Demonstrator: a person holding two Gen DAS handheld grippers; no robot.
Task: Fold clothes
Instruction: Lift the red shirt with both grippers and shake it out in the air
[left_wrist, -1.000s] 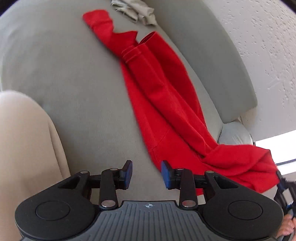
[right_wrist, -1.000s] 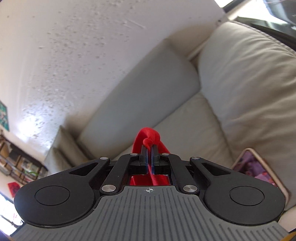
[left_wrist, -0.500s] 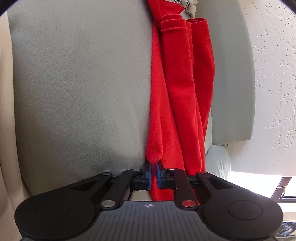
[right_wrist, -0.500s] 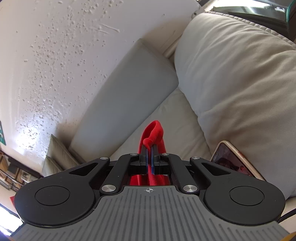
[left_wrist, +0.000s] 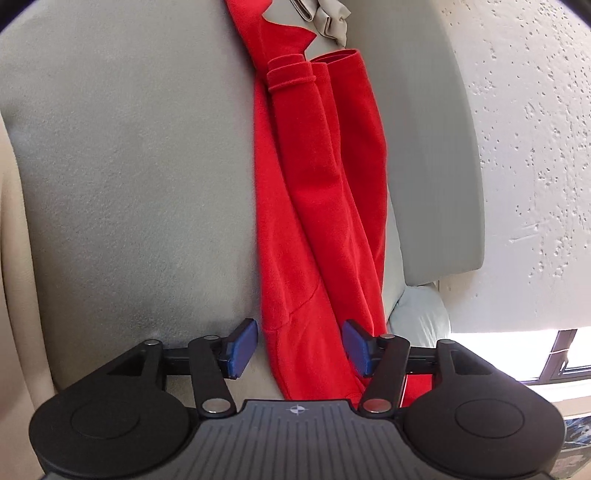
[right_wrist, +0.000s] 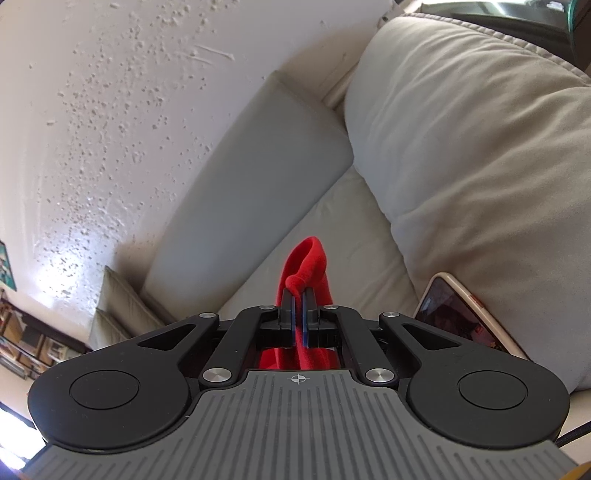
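Grey sofa seat (left_wrist: 129, 184) under a textured white wall (left_wrist: 535, 147), window light at lower right. One red garment (left_wrist: 317, 221), stretched long down the seat, cuff up top. One grey cloth (left_wrist: 325, 18) crumpled beyond it. Left gripper (left_wrist: 301, 347) spread wide, pads either side of the garment's near end, gripping nothing. Right gripper (right_wrist: 297, 314) pinched tight on a red fold (right_wrist: 306, 258). One cushion (right_wrist: 480, 147), one phone (right_wrist: 461, 314) tucked beside it.
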